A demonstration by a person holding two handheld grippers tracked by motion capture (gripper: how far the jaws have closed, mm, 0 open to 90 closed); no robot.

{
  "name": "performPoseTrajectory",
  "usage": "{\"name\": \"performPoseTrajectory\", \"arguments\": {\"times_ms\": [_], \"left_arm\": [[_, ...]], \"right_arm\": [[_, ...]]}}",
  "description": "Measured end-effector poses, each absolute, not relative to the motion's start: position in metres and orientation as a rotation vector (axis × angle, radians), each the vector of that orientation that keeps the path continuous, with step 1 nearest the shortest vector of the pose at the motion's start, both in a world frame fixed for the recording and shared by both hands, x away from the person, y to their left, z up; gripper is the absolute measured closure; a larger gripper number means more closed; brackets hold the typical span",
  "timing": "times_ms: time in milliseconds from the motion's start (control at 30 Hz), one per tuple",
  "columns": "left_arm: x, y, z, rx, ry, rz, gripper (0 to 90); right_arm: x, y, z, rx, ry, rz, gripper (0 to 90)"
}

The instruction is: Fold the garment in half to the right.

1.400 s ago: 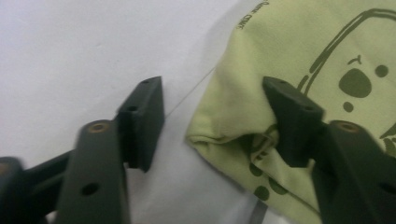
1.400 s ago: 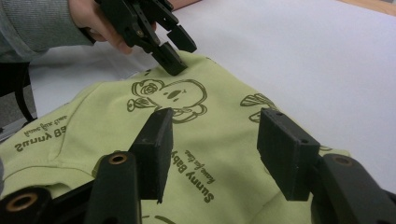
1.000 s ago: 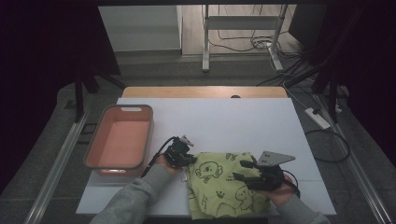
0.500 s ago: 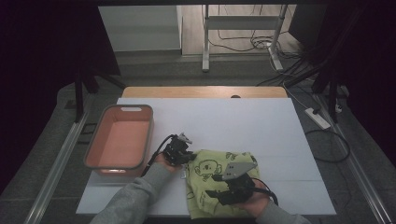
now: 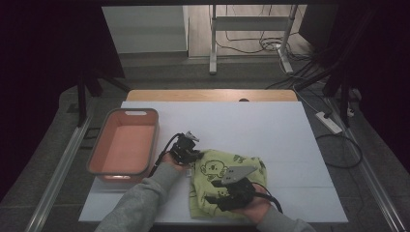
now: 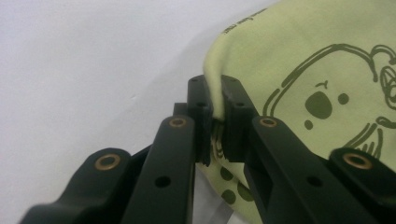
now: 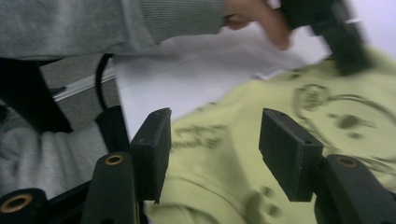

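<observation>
At the lower centre of the table (image 5: 290, 145), my left gripper (image 6: 214, 119) pinches an edge of the yellow-green printed cloth (image 5: 220, 171); my right gripper (image 7: 212, 154) hangs above it, jaws parted, grasping nothing.
</observation>
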State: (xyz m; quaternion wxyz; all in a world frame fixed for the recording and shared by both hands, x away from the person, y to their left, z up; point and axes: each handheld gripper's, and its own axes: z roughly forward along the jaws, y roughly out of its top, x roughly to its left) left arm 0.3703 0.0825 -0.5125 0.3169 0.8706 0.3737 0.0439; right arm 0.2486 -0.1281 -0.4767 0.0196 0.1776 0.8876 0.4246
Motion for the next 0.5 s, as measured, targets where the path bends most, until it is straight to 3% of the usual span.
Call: {"name": "performPoseTrajectory", "arguments": {"times_ms": [500], "left_arm": [[0.367,0.088,-0.51,2.293,0.979,0.08,83.6]], "right_arm": [[0.236,-0.091,-0.512,0.567,2.917,1.131,38.1]]}}
